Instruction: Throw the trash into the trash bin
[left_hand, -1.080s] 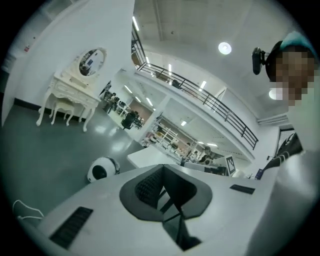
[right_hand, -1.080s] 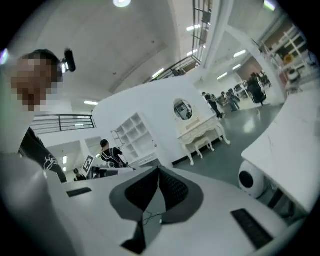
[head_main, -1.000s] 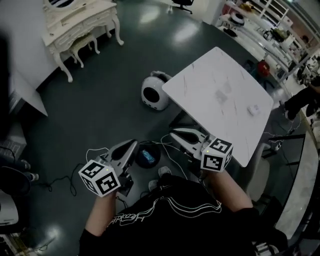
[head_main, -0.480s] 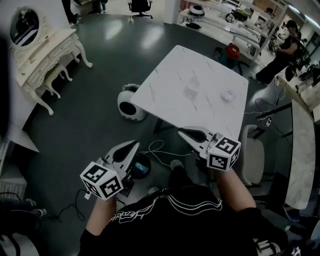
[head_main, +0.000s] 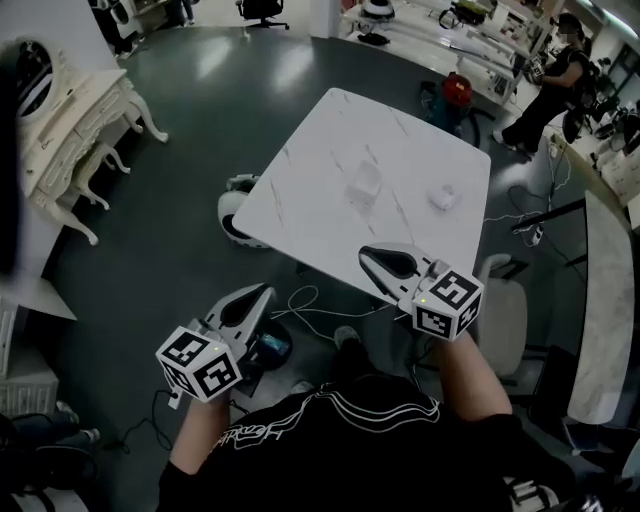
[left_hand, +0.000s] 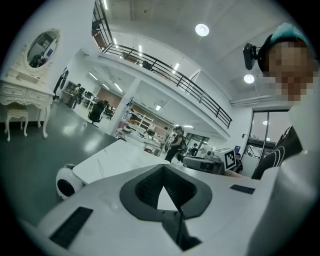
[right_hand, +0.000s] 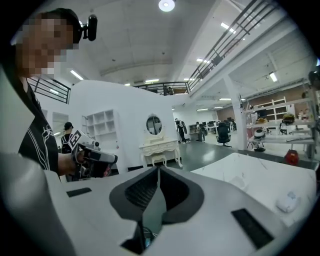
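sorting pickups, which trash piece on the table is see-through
The left piece in the head view, clear like plastic; the right piece is solid white.

the left gripper (left_hand: 162, 169) has its white jaws with dark grey ribbed pads closed tip to tip, nothing between them. beyond them lies a white marble-patterned table top (left_hand: 117, 156), with a round white pod with a dark front (left_hand: 67, 183) on the dark floor beside it. a cream carved dressing table with an oval mirror (left_hand: 22, 95) stands at far left, and the right gripper (left_hand: 189, 161) shows at right.
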